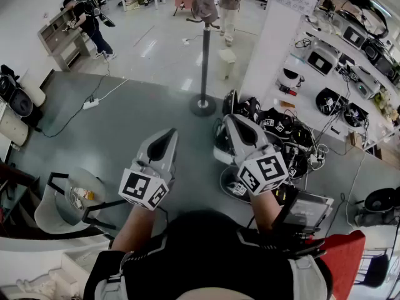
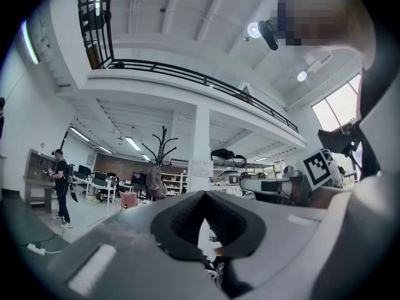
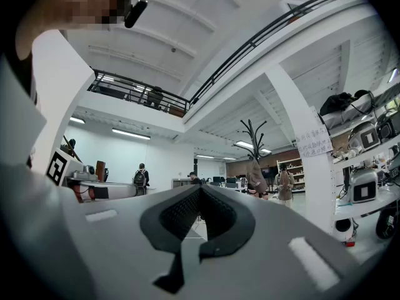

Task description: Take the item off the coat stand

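Grey-brown cloth, limp and drooping, the item hangs near the top of the tall dark metal coat stand at the upper middle of the head view, well apart from both grippers. Lower centre, the grey plastic left gripper and grey plastic right gripper point toward it, each with its fingers pressed together on nothing.
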A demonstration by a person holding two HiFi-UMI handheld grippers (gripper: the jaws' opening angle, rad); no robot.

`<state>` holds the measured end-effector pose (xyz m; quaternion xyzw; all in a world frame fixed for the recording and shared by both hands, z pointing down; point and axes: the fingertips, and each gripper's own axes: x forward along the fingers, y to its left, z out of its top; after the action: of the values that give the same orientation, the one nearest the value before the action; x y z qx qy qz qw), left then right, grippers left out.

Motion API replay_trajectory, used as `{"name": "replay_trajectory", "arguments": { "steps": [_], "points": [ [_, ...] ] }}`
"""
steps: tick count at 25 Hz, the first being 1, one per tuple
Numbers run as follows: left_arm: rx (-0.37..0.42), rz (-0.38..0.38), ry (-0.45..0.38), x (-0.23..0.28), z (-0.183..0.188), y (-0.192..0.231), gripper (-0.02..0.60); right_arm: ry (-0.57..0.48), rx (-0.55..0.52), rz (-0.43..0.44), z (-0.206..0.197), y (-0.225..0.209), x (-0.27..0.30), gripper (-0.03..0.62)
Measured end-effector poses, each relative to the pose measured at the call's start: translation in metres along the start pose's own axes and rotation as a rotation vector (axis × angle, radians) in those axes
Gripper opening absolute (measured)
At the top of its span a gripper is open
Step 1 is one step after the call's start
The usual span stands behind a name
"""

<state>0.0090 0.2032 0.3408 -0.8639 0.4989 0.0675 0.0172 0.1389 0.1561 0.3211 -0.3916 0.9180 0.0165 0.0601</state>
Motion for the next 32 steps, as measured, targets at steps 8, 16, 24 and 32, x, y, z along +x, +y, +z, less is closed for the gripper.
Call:
{"name": "replay_trajectory", "arguments": {
  "steps": [8, 16, 24, 32],
  "points": [
    [0.005, -0.009, -0.003, 0.002, 0.002, 0.001, 0.011, -0.006, -0.009, 0.000, 0.003, -0.001, 0.004, 0.008],
    [0.005, -0.009, -0.002, 0.002, 0.001, 0.013, 0.011, -0.027, -0.006, -0.010, 0.006, 0.001, 0.014, 0.009],
    [0.017, -0.014, -0.003, -0.002, 0.001, 0.032, 0.011, -0.022, 0.000, -0.031, 0.003, 0.005, 0.027, 0.009],
    [-0.002, -0.029, -0.010, -0.014, 0.000, 0.047, 0.011, -0.015, -0.010, -0.043, -0.002, 0.024, 0.038, 0.009]
  ]
}}
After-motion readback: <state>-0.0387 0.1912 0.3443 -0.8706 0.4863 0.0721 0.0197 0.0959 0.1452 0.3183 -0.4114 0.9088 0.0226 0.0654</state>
